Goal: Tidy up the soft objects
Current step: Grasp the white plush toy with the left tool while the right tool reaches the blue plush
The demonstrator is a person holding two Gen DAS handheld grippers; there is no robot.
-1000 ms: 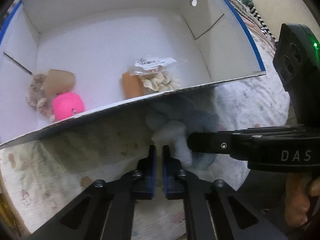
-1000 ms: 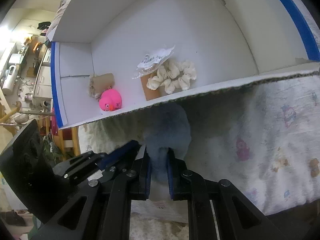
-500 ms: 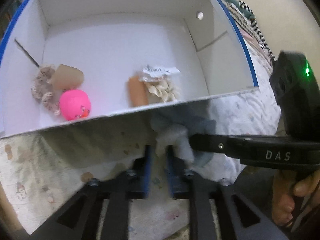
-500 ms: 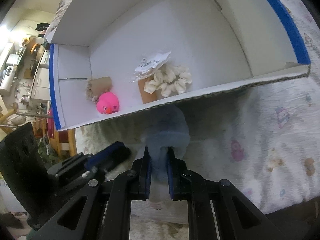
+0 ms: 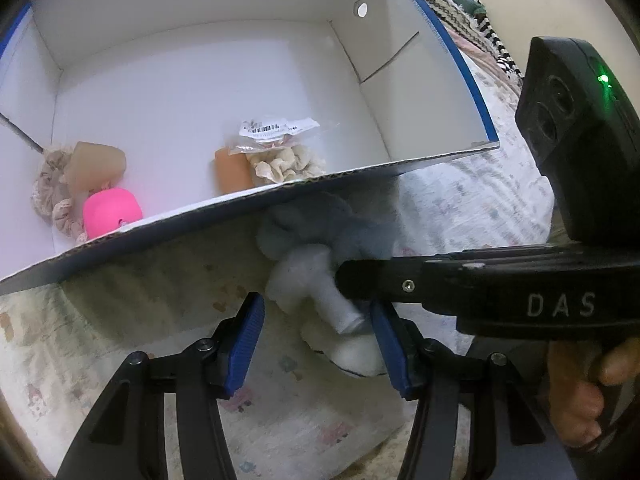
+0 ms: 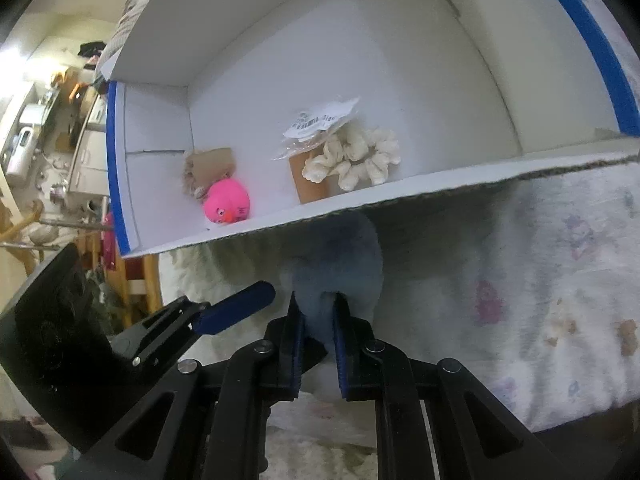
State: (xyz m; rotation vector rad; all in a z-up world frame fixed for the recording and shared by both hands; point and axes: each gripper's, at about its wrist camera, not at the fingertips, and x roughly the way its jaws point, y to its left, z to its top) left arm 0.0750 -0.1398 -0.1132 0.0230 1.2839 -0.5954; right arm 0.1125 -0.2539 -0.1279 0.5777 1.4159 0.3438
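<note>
A grey-blue and white plush toy hangs just in front of the near wall of a white cardboard box with blue edges. My right gripper is shut on the plush toy and reaches in from the right in the left wrist view. My left gripper is open, its blue pads either side of the toy's white lower part. Inside the box lie a pink toy, a cream scrunchie on a brown card and a beige scrunchie.
The box stands on a pale patterned bedsheet. In the right wrist view a cluttered room with shelves lies beyond the box's left end. Striped fabric lies behind the box.
My left gripper has opened from shut and now straddles the toy's white part. The right gripper keeps its hold on the plush toy, which stays by the box's near wall.
</note>
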